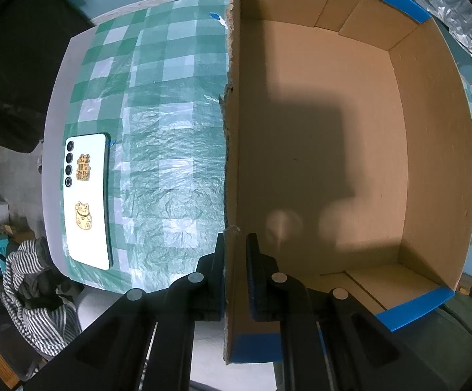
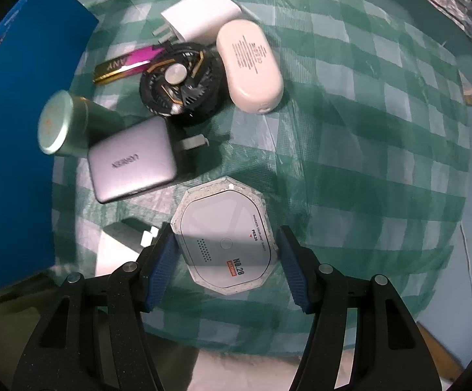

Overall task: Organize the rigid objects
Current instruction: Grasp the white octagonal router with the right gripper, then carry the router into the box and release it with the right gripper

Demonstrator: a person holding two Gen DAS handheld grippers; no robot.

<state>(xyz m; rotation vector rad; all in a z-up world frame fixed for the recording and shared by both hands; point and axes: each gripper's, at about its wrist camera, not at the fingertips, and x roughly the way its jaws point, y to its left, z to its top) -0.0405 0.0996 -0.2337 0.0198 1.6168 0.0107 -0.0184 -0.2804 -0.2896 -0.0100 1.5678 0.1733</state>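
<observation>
The left gripper (image 1: 235,260) points straight down and is clamped on the near wall of the cardboard box (image 1: 431,150), one finger outside and one inside; the box opens to the right of that gripper, its brown floor bare and shadowed, its rim edged in blue; to the gripper's left, well apart on the green checked cloth (image 1: 171,97) that covers the counter, lies a white phone (image 1: 88,202) face down, with gold stickers on its back. The right gripper (image 2: 224,254) also points down, its blue-padded fingers (image 2: 162,270) closed against the two sides of an octagonal grey device (image 2: 224,234), gripping it; beyond that gripper lie the other rigid things in a cluster: a grey charger (image 2: 131,166) just ahead and to the left, a green tin (image 2: 62,123) beside it, a black round fan (image 2: 180,81) farther on, a magenta and gold bar (image 2: 128,63) touching the fan, a white plug adapter (image 2: 200,13) and a cream oval case (image 2: 249,66) farthest; the box's blue outer wall (image 2: 24,130) stands at the far left.
</observation>
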